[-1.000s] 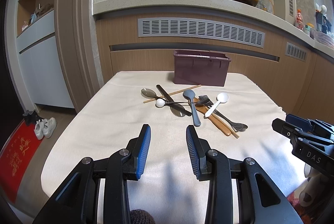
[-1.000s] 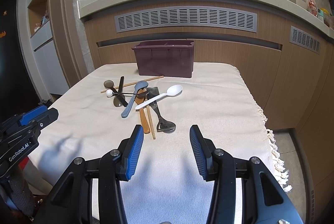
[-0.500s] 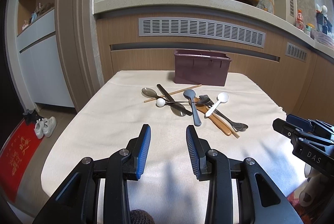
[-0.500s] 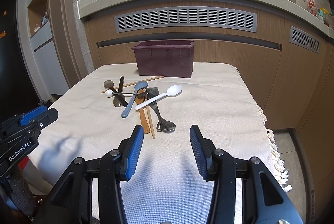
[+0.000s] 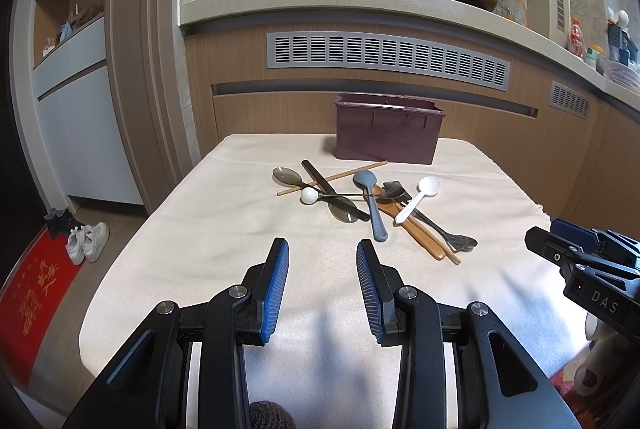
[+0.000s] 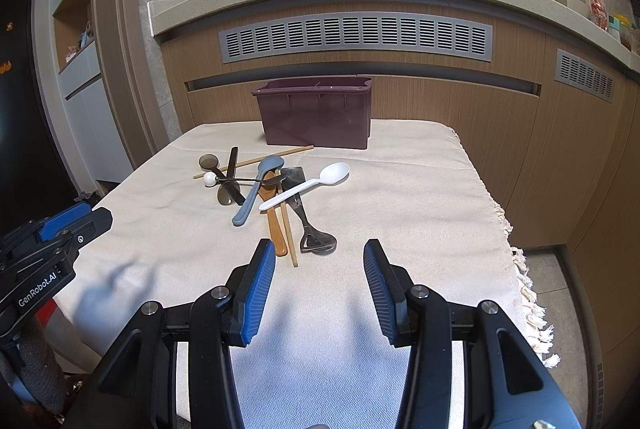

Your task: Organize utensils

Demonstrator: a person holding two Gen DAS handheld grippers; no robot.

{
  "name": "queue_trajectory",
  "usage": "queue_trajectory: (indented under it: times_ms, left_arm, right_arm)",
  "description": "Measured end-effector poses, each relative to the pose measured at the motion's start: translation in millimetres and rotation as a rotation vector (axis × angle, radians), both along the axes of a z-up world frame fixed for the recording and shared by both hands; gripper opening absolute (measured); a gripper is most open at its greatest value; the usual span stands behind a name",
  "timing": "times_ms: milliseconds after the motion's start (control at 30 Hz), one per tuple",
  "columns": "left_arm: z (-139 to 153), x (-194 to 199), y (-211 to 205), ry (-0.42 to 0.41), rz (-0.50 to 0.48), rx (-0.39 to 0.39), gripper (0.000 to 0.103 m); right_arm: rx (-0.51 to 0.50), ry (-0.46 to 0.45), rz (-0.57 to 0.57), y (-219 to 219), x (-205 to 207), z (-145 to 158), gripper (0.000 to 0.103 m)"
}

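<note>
The left gripper [image 5: 322, 249] is hovering over the near part of the cloth-covered table [image 5: 208, 229] with its blue-padded fingers spread apart and nothing between them. The right gripper [image 6: 319, 249] is hovering over the near right part of the same table, its fingers likewise spread wide and holding nothing; its body is also showing at the right edge of the left wrist view. Just beyond the right gripper, a pile of utensils is lying on the cloth at mid-table. The nearest items in the pile are a dark metal slotted utensil [image 6: 316, 239], a wooden spoon [image 6: 276, 225] and a single wooden chopstick [image 6: 289, 233] lying beside it. A white plastic spoon [image 6: 308, 183] is lying across these, with its bowl pointing to the far right. A grey-blue spoon [image 6: 256, 189] is lying to the left of the wooden spoon, with its bowl at the far end. Farther left, a metal spoon [image 5: 290, 176], a dark flat utensil [image 5: 320, 179] and a thin metal utensil with a white ball end [image 5: 309, 195] are crossing one another, and a second chopstick [image 5: 332, 177] is lying diagonally under them. At the far edge of the table, a dark purple utensil bin [image 6: 316, 113] is standing upright behind the pile, apart from it. Beyond the table, a wooden counter front with a grey vent grille [image 6: 356, 35] is filling the background.
</note>
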State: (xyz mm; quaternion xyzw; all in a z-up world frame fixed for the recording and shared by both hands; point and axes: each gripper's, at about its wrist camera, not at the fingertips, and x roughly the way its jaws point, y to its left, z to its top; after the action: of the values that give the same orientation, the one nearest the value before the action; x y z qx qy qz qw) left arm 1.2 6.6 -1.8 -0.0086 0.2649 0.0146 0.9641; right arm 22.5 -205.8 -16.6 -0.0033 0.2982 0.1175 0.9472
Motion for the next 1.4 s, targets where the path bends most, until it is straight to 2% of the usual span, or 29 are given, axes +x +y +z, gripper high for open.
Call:
queue_trajectory:
  times_ms: [300,500,633,733,800,933,1000,1067,1133,1200,1300,1400]
  left_arm:
    - [-2,14,6,0.009,0.004,-0.008,0.036]
    - [5,61,18,0.018,-0.013,-0.036,0.036]
    - [6,99,29,0.012,-0.033,-0.071,0.036]
    - [2,131,39,0.068,-0.075,-0.104,0.036]
    - [-1,144,45,0.072,-0.074,-0.092,0.036]
    - [-2,160,57,0.052,-0.089,-0.041,0.036]
    - [-4,169,64,0.078,-0.109,-0.047,0.036]
    - [-8,179,69,0.132,-0.15,-0.087,0.036]
    - [-15,188,69,0.184,-0.197,-0.138,0.036]
    - [-22,193,64,0.217,-0.234,-0.143,0.037]
    - [-30,200,62,0.245,-0.221,-0.111,0.037]
    - [-41,211,66,0.332,-0.189,-0.163,0.036]
  right_arm:
    - [-0.01,-0.009,0.0,-2,14,0,0.044]
    - [-0.03,0.023,0.022,-1,59,3,0.044]
    - [-0.036,0.091,0.043,4,101,-3,0.044]
    - [-0.007,0.191,0.053,10,137,-19,0.043]
    - [0.014,0.258,0.055,16,160,-31,0.039]
    - [0.035,0.327,0.03,26,196,-49,0.036]
    - [0.073,0.377,0.008,28,211,-58,0.036]
    - [0.104,0.382,0.004,32,219,-58,0.036]
    - [0.079,0.376,0.017,41,227,-58,0.036]
    - [0.051,0.384,0.042,48,234,-61,0.036]
    - [-0.025,0.37,0.089,46,237,-61,0.029]
    - [-0.093,0.34,0.102,31,231,-60,0.026]
